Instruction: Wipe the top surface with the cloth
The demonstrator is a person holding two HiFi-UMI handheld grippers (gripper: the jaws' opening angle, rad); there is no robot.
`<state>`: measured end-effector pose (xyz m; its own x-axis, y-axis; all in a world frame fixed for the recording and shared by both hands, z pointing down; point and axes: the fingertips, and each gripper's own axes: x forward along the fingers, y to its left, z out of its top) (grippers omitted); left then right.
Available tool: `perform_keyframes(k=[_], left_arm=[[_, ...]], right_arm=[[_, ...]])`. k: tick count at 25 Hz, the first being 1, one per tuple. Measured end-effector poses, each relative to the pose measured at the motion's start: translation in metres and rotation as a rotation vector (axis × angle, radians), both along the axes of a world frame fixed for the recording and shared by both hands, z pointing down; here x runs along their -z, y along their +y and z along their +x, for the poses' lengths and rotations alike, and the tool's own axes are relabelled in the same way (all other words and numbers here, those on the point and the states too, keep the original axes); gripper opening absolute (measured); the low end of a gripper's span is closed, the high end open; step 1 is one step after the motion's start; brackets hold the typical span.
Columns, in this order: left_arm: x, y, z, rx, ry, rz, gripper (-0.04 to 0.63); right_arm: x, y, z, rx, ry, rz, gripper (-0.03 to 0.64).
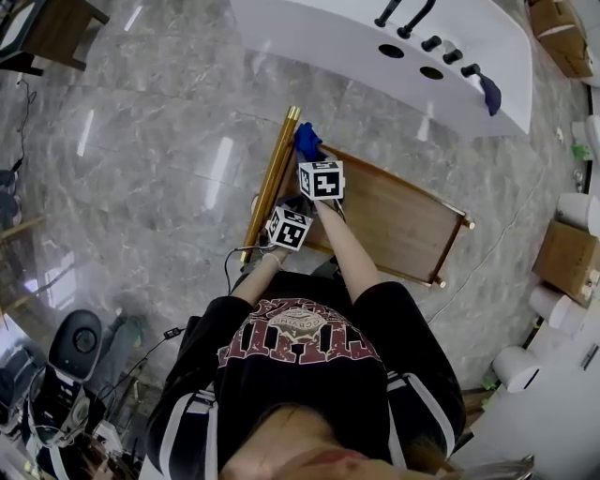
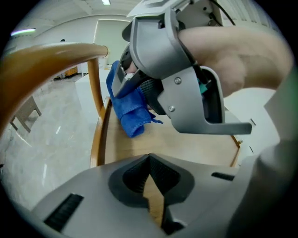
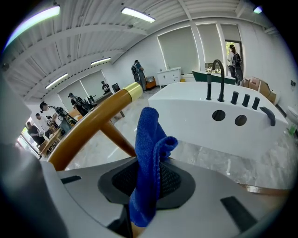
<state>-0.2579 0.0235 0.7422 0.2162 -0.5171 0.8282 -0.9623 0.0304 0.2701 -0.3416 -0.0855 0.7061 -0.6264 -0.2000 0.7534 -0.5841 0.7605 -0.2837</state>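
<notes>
The top surface is a wooden tray top (image 1: 398, 222) with a gold handle bar (image 1: 270, 178) along its left side. A blue cloth (image 3: 150, 153) stands up from my right gripper (image 3: 148, 173), which is shut on it. In the head view the blue cloth (image 1: 307, 142) rests at the top's far left corner, beside the handle. From the left gripper view I see the right gripper body (image 2: 177, 79) pressing the cloth (image 2: 131, 109) onto the wood (image 2: 191, 146). My left gripper (image 2: 150, 162) hovers just behind it, over the near edge, shut and holding nothing.
A white bathtub (image 1: 375, 42) with black taps stands beyond the tray. Cardboard boxes (image 1: 567, 258) and white rolls (image 1: 517, 367) sit at the right. A wooden table (image 1: 56, 28) is at the far left, with equipment (image 1: 66, 375) and cables on the marble floor.
</notes>
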Motion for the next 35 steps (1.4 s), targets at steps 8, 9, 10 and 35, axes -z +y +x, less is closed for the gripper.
perform_keyframes(k=[8,9,10,35], left_arm=[[-0.011,-0.006,-0.006,0.026,-0.025,-0.003,0.048],[-0.01,-0.006,-0.006,0.018,-0.034,0.0,0.048],[-0.01,-0.007,-0.006,0.013,-0.043,0.001,0.048],[-0.011,-0.008,-0.002,0.034,-0.122,-0.045,0.048]], right_arm=[[-0.019,0.002,0.003,-0.003,0.03,-0.008,0.085],[-0.021,0.002,0.003,0.005,0.042,0.005,0.086],[-0.023,0.001,0.004,0.015,0.052,0.021,0.085],[-0.028,-0.001,0.008,0.194,0.065,0.087,0.086]])
